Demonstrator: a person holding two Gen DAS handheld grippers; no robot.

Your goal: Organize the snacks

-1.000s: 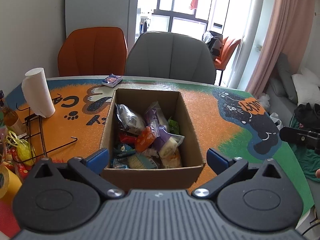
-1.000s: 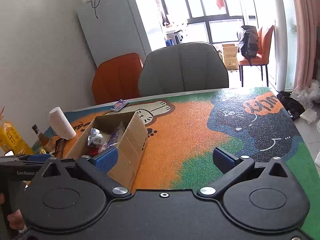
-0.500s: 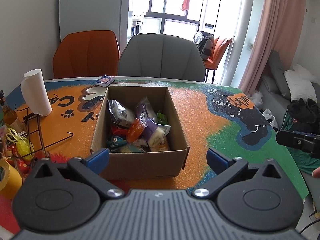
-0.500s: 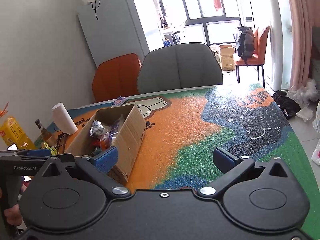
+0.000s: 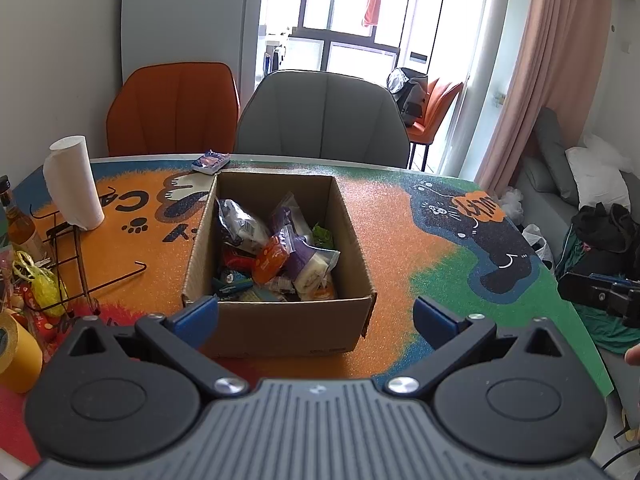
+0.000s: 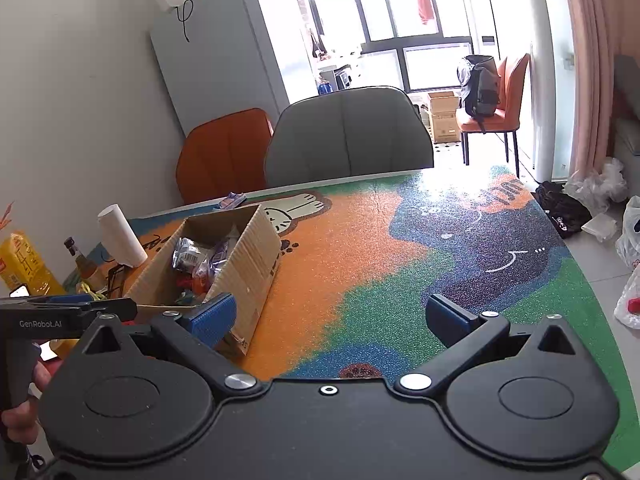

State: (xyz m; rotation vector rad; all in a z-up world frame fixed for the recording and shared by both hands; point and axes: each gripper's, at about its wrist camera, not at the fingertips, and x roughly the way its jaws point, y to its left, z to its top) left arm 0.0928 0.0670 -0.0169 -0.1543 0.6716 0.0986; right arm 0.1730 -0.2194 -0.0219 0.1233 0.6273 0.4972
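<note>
Both tongs, left [image 5: 316,316] and right [image 6: 332,316], gape wide and empty near the snack-filled box [image 5: 276,320] on the table [image 6: 360,260].

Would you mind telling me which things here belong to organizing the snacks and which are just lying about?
Belongs to the job:
- cardboard box
- snack packets piled inside it
- small blue packet on the table beyond the box
- left hand-held gripper and right hand-held gripper, both open and empty

Just lying about:
- paper towel roll
- bottle
- yellow tape roll
- wire rack
</note>
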